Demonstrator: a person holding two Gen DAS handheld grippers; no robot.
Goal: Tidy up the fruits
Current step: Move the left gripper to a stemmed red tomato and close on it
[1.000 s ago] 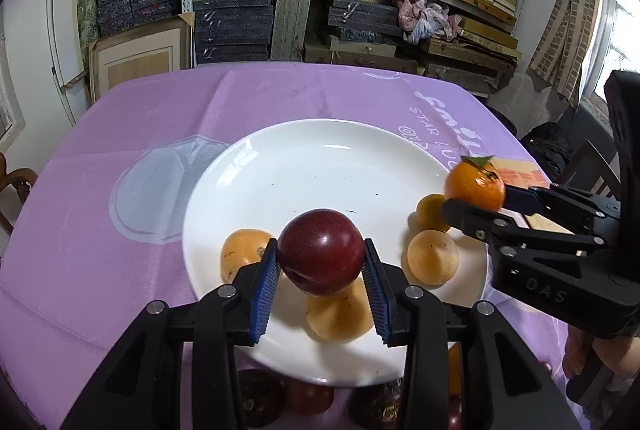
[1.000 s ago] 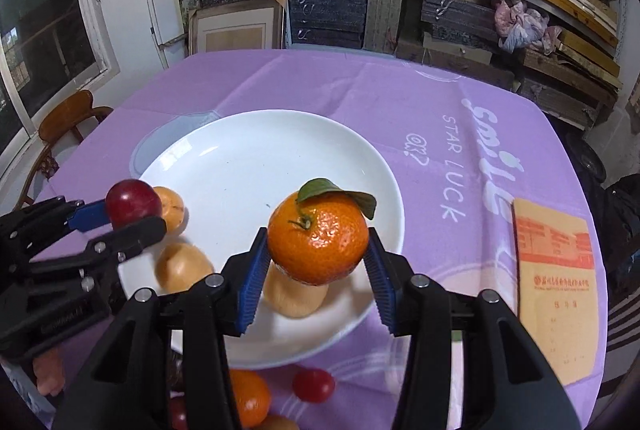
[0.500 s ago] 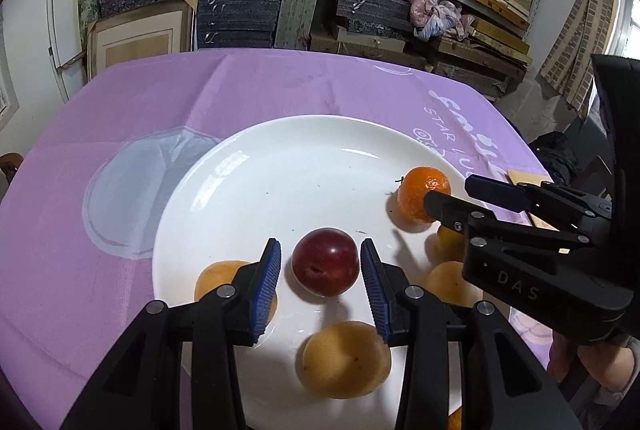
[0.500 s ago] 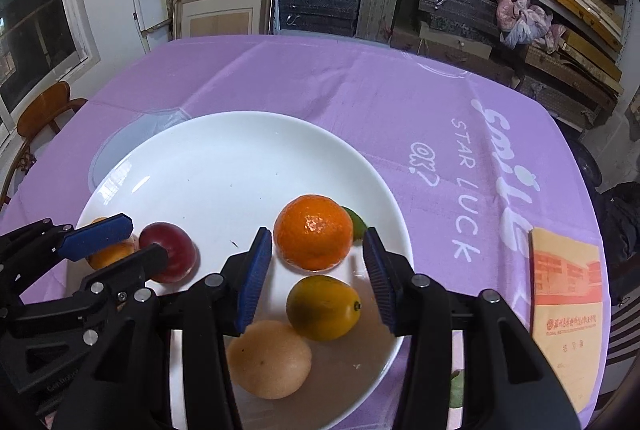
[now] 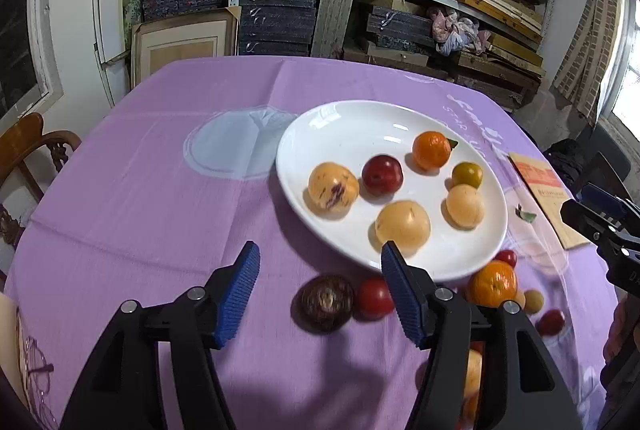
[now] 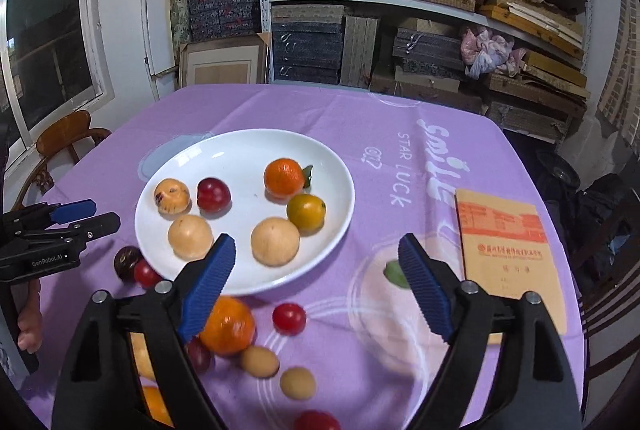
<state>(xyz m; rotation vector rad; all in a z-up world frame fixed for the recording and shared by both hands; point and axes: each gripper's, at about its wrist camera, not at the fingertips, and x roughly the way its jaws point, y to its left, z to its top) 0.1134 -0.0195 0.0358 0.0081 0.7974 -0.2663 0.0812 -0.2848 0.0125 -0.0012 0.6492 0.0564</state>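
Loose fruits point(image 6: 227, 326) on tablecloth point(image 6: 400, 230) beside booklet point(image 6: 505, 237).

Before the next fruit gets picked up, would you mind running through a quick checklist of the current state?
1. Left gripper open and holding nothing: ok.
2. Right gripper open and holding nothing: ok.
3. Red plum and leafy orange resting on the plate: ok.
4. Free space left on the plate: ok, the far half is bare.
5. All fruit on the plate: not ok; a dark fruit, another orange and a cherry tomato lie on the tablecloth.
6. Grippers apart from each other: ok.
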